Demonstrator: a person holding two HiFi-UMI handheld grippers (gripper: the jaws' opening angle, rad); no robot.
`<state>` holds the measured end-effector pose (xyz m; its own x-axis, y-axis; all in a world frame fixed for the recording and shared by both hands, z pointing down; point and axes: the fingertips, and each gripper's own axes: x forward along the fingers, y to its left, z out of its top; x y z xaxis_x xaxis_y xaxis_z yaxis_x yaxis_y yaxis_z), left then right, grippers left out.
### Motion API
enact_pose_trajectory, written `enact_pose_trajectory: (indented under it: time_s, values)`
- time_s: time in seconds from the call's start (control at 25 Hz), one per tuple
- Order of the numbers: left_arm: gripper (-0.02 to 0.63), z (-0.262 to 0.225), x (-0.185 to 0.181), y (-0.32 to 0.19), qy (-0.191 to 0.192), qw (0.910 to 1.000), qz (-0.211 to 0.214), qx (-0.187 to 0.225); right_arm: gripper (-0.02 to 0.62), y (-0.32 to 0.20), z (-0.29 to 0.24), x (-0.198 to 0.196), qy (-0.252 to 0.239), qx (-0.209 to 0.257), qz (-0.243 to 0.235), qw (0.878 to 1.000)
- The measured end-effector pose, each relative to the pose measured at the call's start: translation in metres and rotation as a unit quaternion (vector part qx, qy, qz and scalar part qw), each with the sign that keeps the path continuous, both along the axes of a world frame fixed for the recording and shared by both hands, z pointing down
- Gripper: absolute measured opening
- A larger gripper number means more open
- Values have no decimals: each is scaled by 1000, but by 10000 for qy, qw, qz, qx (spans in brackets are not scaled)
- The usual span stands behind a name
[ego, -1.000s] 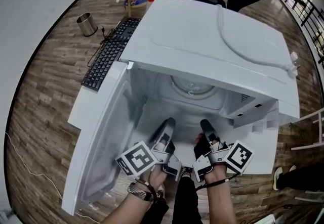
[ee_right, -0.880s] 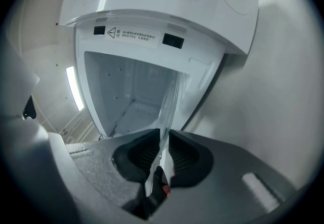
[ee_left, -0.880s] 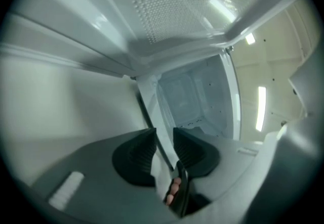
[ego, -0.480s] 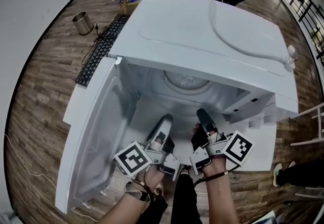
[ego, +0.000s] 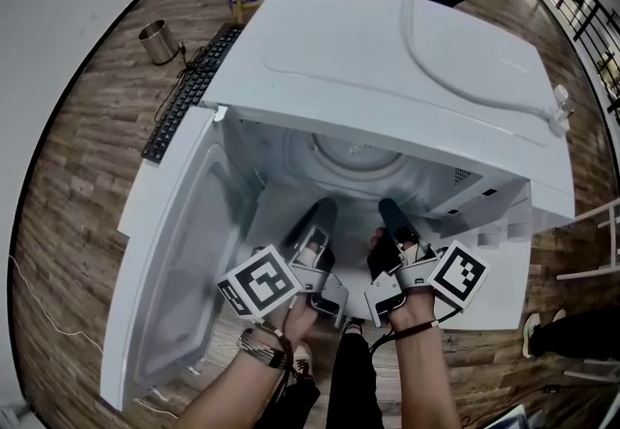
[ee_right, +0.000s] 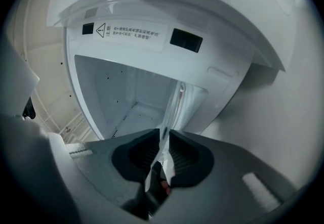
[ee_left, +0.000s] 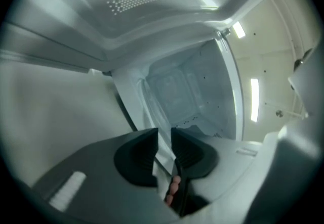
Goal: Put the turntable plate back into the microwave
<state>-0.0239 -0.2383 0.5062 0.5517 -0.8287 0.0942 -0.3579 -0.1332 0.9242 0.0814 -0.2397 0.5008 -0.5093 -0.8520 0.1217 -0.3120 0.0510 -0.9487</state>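
**Head view:** Two hand-held grippers reach into an open microwave (ego: 387, 49), its door (ego: 174, 253) swung out toward 8 o'clock. The glass turntable plate (ego: 344, 154) shows as a round shape lying flat on the cavity floor, at 12 o'clock from both tools. The left gripper (ego: 318, 222) and right gripper (ego: 392, 222) sit side by side at the plate's near rim, neither clearly the nearer.

**Left gripper view:** A pale sliver of the plate (ee_left: 162, 160) runs edge-on between the jaws. They have just been closing, yet they stand a little apart on either side of the rim with no pinch on it to be seen. The cavity opens at 12 o'clock beyond them.

**Right gripper view:** The jaws are clamped on the plate (ee_right: 172, 109), whose clear rim runs from the pads toward 12 o'clock, into the cavity.

The plate looks nearly home. The next move likely depends on its centre, straight ahead at 12 o'clock, settling level before the tools back out toward 6 o'clock.
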Motion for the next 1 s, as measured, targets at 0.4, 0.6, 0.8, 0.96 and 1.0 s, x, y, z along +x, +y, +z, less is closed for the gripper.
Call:
enact_pose_trajectory:
  time_s: [0.4,0.6,0.8,0.96,1.0]
  values:
    - [80,1,-1,-4,44,10000,-41,-68,63,-4,3,-1,68,-60,-93,9999]
    - [82,-4,1,-4,99,9999,-54,-33,66,-5,-5,1,146,23,-47,9999]
    - [84,-3,4,-5,89,9999,-63,56,66,-6,-5,4,161,17,-28,9999]
    - [85,-5,7,-5,54,9999,-48,113,66,-7,-7,7,189,79,19,9998]
    - [86,-4,7,-6,62,9999,-55,117,66,-8,-8,7,244,106,15,9996]
